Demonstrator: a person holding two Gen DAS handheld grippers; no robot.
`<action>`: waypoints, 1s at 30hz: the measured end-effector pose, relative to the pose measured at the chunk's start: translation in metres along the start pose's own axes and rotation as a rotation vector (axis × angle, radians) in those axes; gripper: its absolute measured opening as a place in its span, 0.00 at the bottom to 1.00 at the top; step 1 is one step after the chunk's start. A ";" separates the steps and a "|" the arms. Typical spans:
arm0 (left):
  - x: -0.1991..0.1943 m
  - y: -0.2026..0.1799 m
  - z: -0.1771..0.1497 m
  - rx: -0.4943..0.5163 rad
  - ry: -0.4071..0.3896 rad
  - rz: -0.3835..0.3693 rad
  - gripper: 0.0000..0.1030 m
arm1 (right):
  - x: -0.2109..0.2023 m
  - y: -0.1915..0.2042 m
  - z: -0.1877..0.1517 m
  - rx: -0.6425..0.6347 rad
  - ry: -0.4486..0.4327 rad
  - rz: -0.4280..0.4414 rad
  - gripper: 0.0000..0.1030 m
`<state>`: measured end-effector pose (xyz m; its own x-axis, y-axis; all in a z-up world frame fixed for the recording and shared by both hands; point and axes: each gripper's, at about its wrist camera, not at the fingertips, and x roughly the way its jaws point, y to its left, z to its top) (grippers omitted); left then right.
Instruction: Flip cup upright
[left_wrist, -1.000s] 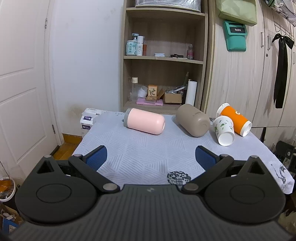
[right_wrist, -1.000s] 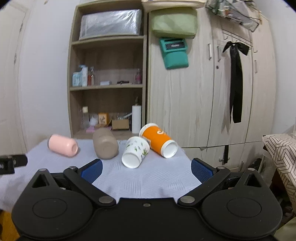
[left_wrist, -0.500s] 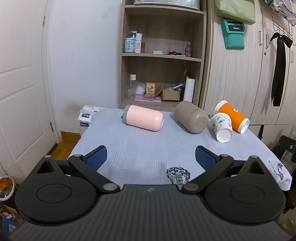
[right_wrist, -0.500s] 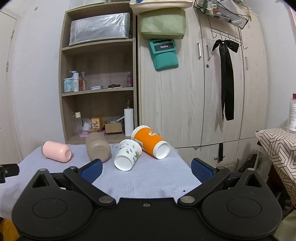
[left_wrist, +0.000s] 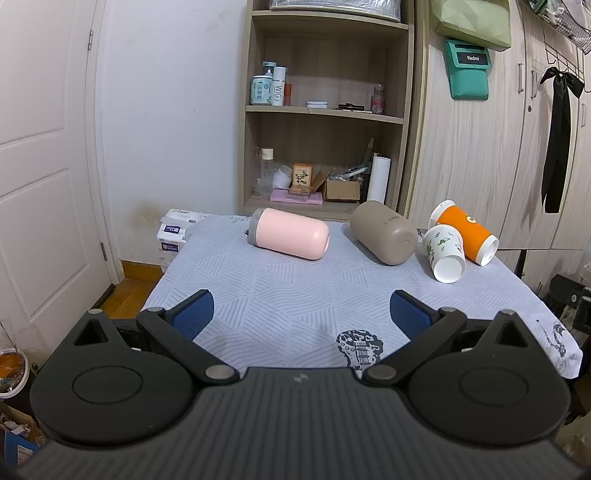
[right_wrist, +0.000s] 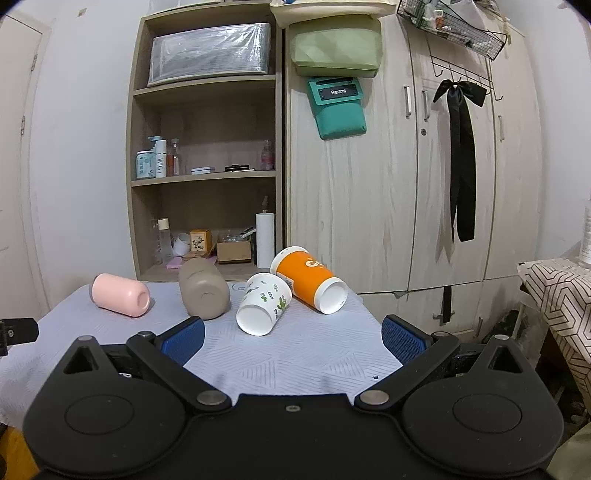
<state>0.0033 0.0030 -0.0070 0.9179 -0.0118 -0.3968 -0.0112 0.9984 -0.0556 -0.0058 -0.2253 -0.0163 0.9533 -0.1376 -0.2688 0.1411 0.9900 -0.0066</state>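
Observation:
Several cups lie on their sides across the far part of a table with a pale blue cloth (left_wrist: 295, 295): a pink cup (left_wrist: 290, 238) (right_wrist: 120, 295), a taupe cup (left_wrist: 384, 232) (right_wrist: 203, 293), a white paper cup with green leaf print (left_wrist: 443, 253) (right_wrist: 262, 304) and an orange paper cup (left_wrist: 465, 230) (right_wrist: 308, 278). My left gripper (left_wrist: 301, 314) is open and empty over the near part of the table, well short of the cups. My right gripper (right_wrist: 291, 338) is open and empty, just short of the white cup.
A wooden shelf unit (left_wrist: 325, 110) with bottles and boxes stands behind the table, beside wooden wardrobe doors (right_wrist: 406, 184). A white door (left_wrist: 44, 166) is at the left. Tissue packs (left_wrist: 173, 232) sit off the table's far left corner. A patterned surface (right_wrist: 554, 291) is at the right.
Both grippers have tilted upward a little, so the cups sit lower in both views. Both stay open. The cups have not moved.

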 end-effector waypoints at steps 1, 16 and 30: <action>0.000 0.001 -0.001 0.000 0.002 -0.001 1.00 | 0.000 0.000 0.000 0.000 0.000 0.000 1.00; 0.004 0.001 0.000 0.005 0.013 0.001 1.00 | -0.002 0.001 0.001 -0.011 0.004 0.004 1.00; 0.014 -0.005 -0.004 0.035 0.071 0.012 1.00 | 0.008 -0.003 0.000 -0.006 0.050 0.058 1.00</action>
<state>0.0147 -0.0020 -0.0156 0.8872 -0.0024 -0.4615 -0.0072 0.9998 -0.0190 0.0018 -0.2291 -0.0188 0.9453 -0.0783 -0.3167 0.0842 0.9964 0.0050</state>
